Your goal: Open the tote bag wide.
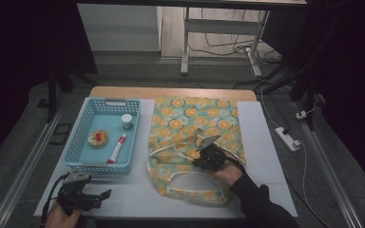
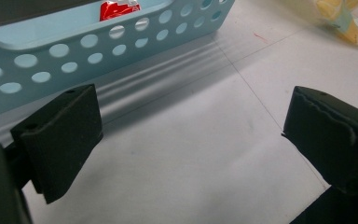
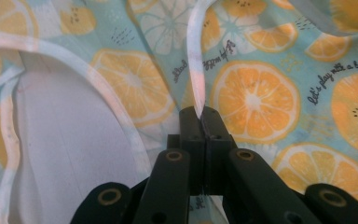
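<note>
White table (image 1: 266, 142), wood strip along far edge. On it: blue basket (image 1: 85, 124) at left, orange-print bag (image 1: 190, 118) spread flat in the middle, just beside basket. Bare table front left and along right side.

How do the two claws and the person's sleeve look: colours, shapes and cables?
Both claws are black. The left claw has two broad, flat, blocky pads, a grey plate on top and a black cable trailing from it. The right claw has slim black arms with round brass-coloured rivets. The sleeve at the right is dark.
</note>
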Action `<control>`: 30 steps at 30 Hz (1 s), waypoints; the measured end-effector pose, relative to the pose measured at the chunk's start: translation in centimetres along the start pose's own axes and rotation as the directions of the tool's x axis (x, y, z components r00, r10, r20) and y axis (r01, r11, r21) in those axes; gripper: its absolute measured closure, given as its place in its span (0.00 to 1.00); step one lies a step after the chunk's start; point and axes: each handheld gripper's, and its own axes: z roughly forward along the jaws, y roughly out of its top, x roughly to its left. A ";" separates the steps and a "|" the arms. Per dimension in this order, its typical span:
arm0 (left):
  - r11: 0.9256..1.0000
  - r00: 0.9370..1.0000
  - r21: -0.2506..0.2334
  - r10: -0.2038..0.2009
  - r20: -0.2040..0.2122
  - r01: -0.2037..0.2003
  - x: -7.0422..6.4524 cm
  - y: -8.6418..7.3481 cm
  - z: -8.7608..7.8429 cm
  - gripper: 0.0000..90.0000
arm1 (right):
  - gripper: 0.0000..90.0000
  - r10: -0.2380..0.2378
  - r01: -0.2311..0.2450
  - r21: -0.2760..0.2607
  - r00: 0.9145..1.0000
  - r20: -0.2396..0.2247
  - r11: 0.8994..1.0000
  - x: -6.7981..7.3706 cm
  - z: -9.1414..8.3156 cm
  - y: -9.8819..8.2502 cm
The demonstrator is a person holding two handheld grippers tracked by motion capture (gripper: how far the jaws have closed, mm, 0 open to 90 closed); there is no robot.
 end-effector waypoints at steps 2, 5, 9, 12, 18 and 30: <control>1.000 1.000 0.001 0.000 0.001 0.000 0.0 0.0 0.0 0.06 | 1.00 0.018 -0.018 -0.018 1.000 -0.013 1.000 -0.3 -0.2 0.1; 1.000 1.000 0.002 0.000 0.001 0.000 0.0 0.0 0.0 0.06 | 1.00 0.037 -0.038 -0.043 0.999 -0.019 0.998 -0.6 -0.6 0.2; 1.000 1.000 0.002 -0.002 0.002 0.002 0.0 0.0 0.0 0.06 | 1.00 0.048 -0.050 -0.069 0.998 -0.027 0.996 -0.9 -1.1 0.5; 1.000 1.000 0.003 -0.004 0.000 0.004 0.0 0.0 0.0 0.06 | 1.00 0.054 -0.056 -0.086 0.998 -0.029 0.995 -1.1 -1.6 0.8; 1.000 1.000 0.002 -0.007 0.002 0.007 0.1 0.0 0.0 0.06 | 1.00 0.054 -0.057 -0.105 0.998 -0.031 0.993 -1.1 -2.0 1.3; 1.000 1.000 0.001 -0.021 0.004 0.021 0.2 0.0 0.0 0.06 | 1.00 0.049 -0.053 -0.144 0.998 -0.034 0.988 -1.4 -3.2 2.7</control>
